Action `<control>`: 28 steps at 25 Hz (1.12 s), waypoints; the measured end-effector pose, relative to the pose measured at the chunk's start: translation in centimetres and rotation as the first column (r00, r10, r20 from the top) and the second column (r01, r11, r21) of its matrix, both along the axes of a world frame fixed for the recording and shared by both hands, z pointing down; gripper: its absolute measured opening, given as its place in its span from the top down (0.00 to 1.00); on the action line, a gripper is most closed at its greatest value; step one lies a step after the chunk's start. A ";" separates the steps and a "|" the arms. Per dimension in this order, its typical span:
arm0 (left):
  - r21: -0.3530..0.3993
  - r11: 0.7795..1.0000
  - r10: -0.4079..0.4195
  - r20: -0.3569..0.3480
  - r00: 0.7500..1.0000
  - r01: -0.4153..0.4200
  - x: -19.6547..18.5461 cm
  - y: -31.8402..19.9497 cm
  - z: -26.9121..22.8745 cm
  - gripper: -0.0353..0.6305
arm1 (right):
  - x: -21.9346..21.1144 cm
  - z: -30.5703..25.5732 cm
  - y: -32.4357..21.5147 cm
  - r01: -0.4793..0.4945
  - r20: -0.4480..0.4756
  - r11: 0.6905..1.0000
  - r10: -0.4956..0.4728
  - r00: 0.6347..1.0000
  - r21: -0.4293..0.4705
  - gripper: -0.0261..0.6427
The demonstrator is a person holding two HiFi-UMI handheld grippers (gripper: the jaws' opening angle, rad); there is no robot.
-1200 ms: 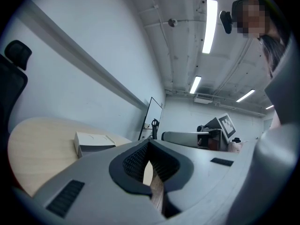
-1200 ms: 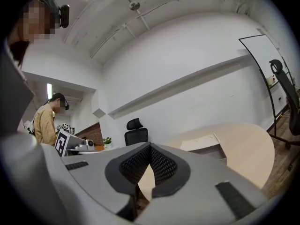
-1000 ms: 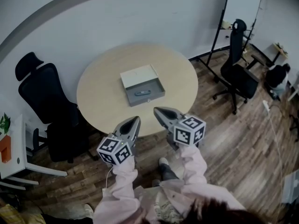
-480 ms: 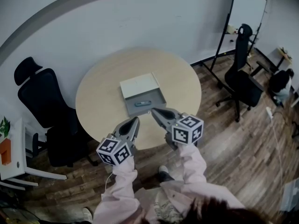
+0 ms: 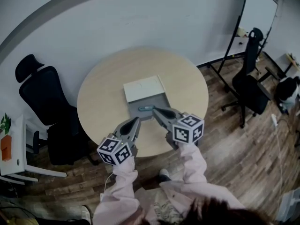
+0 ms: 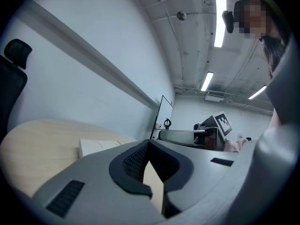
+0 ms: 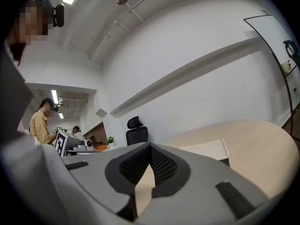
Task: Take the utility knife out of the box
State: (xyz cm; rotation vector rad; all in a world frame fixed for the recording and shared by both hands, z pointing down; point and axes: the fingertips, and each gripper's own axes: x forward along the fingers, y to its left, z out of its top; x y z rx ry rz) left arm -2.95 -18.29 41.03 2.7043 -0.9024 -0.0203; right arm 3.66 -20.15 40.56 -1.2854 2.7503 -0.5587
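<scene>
From my head camera, the knife lies inside the open box on the table. My right tongs hover at the box's near edge, my left tongs near that edge. The left gripper view shows my left tongs pressed together, empty. The right gripper view shows my right tongs together too, empty.

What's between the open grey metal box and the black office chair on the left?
Nothing: the head view shows only bare pale wooden table between the open grey box and the black office chair.
</scene>
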 end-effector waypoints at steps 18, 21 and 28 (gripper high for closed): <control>-0.020 0.997 -0.075 0.001 0.997 0.075 0.8 -4.5 0.7 0.94 | 0.7 0.1 -4.8 0.095 -0.003 0.995 -0.095 0.995 -0.008 0.97; -0.022 0.997 -0.079 0.004 0.997 0.079 1.1 -4.9 0.9 0.94 | 0.7 0.4 -5.5 0.106 -0.009 0.994 -0.107 0.994 -0.013 0.97; -0.055 0.993 -0.102 -0.001 0.995 0.102 0.7 -6.1 2.0 0.94 | 0.4 1.9 -7.1 0.122 -0.034 0.991 -0.124 0.992 -0.057 0.97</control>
